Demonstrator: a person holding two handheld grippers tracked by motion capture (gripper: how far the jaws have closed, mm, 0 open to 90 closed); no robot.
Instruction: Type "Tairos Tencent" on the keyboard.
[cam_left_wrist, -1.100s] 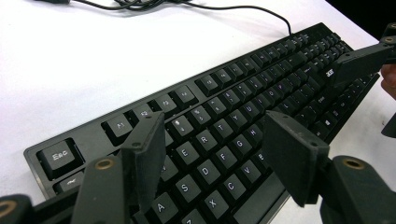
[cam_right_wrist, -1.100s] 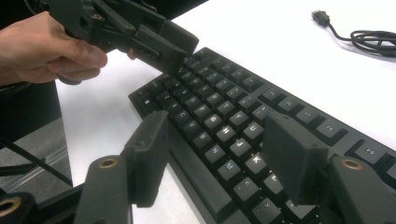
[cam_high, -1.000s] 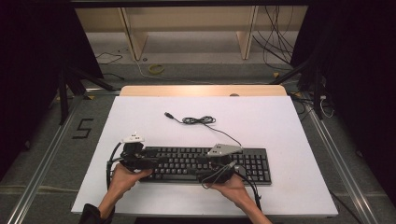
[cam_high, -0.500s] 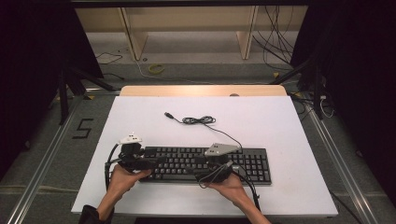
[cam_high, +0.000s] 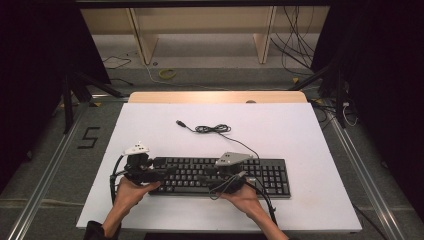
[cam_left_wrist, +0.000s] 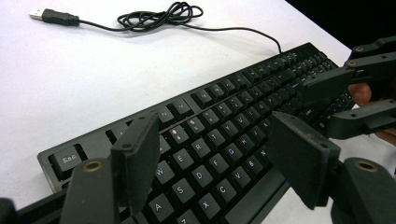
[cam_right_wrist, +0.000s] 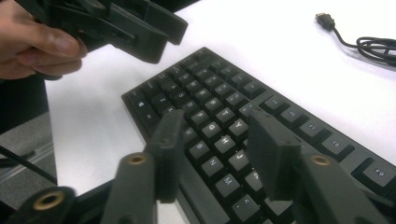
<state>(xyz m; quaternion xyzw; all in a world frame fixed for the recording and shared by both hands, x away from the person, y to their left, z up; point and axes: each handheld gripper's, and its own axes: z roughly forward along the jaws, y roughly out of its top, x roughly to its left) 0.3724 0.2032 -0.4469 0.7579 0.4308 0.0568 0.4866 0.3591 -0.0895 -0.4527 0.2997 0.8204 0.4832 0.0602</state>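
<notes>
Both hand-held grippers gape wide above keyboard (cam_high: 220, 175) on white table (cam_high: 300, 130), grey floor (cam_high: 65, 150) around

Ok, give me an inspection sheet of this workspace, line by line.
Surface: white table, wooden strip along its far edge.
Job's things: black keyboard flat near the front edge.
Clutter: nothing seen.
Grippers: left gripper open over the keyboard's left keys; right gripper open over its middle keys.
Cables: keyboard cable loosely coiled behind it, USB plug free.
Surroundings: wooden shelf legs, floor cables, dark curtains.
</notes>
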